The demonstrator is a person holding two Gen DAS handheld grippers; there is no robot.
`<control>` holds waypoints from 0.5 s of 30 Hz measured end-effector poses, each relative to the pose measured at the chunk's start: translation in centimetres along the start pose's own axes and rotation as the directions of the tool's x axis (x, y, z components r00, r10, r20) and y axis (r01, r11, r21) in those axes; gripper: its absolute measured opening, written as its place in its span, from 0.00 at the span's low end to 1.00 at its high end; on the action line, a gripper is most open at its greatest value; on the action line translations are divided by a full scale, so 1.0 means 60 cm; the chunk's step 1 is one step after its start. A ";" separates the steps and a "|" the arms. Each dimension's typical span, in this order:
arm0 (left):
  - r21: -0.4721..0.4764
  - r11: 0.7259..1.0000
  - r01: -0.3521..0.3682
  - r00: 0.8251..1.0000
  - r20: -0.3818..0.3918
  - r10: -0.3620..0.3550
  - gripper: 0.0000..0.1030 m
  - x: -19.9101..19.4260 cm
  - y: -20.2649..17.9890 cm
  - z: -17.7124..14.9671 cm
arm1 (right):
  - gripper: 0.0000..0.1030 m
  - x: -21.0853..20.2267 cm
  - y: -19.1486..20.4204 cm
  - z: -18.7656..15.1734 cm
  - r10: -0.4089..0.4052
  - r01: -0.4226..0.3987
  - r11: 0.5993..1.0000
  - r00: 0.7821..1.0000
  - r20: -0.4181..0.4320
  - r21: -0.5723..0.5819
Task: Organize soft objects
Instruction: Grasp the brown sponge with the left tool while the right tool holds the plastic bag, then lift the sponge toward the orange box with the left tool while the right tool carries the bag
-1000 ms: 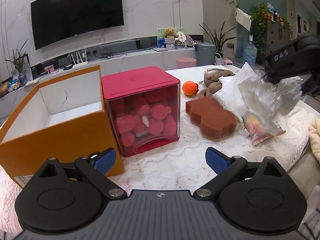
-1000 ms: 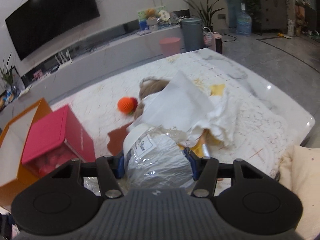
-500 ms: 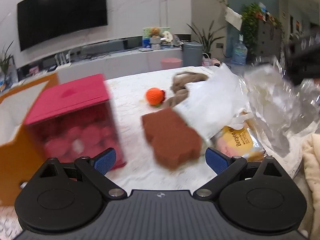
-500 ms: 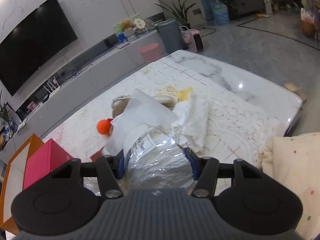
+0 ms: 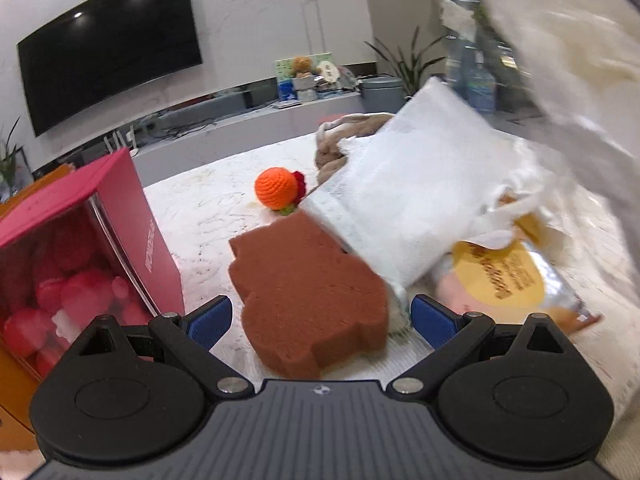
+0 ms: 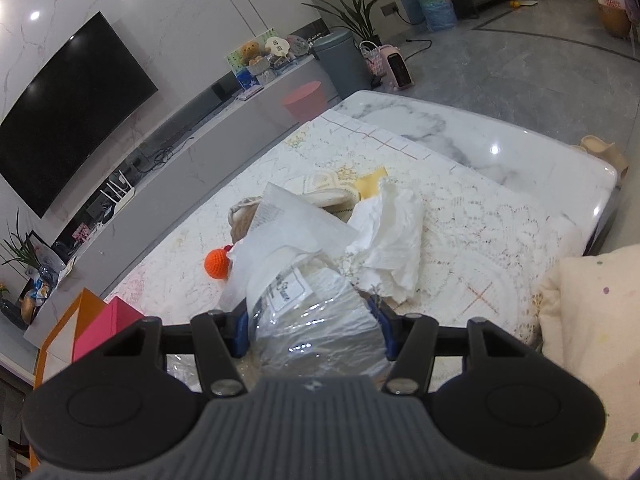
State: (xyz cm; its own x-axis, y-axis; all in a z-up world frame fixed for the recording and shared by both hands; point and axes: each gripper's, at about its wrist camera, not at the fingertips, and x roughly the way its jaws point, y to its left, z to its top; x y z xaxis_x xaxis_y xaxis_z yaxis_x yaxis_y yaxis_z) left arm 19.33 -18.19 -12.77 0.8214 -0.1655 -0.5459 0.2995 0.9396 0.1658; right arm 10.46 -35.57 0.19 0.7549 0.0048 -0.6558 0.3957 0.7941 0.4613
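The right gripper [image 6: 312, 330] clamps a plastic-wrapped bundle [image 6: 316, 320]; the left gripper [image 5: 320, 318], jaws wide, has the brown sponge [image 5: 308, 292] between its 2 pads, untouched. Closing seems next.

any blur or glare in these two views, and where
Left wrist view: the plastic-wrapped bundle at upper right is smeared, the brown sponge fairly sharp. Right wrist view: sharp overall; ceiling lights glare on the marble table and the wrap.
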 end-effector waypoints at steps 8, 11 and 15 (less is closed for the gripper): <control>-0.001 0.999 0.042 0.998 0.053 -0.042 0.83 -0.032 0.010 -0.021 | 0.56 0.003 -0.009 0.004 0.001 0.000 1.000 1.000 -0.003 0.017; 0.048 0.998 0.043 0.997 0.066 -0.046 0.83 -0.051 0.011 -0.023 | 0.56 0.003 -0.009 0.003 -0.003 0.003 1.000 1.000 -0.006 0.018; 0.092 0.996 0.016 0.999 0.034 -0.019 0.83 -0.082 0.024 -0.028 | 0.56 0.002 -0.009 0.003 -0.008 0.008 1.000 1.000 -0.003 0.016</control>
State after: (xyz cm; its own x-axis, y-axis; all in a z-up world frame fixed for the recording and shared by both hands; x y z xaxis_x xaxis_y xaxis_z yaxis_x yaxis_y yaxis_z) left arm 14.87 -15.51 -11.23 0.8315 -0.1933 -0.5208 0.3558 0.9053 0.2322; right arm 10.41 -36.09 -0.01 0.7502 0.0003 -0.6612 0.4098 0.7845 0.4653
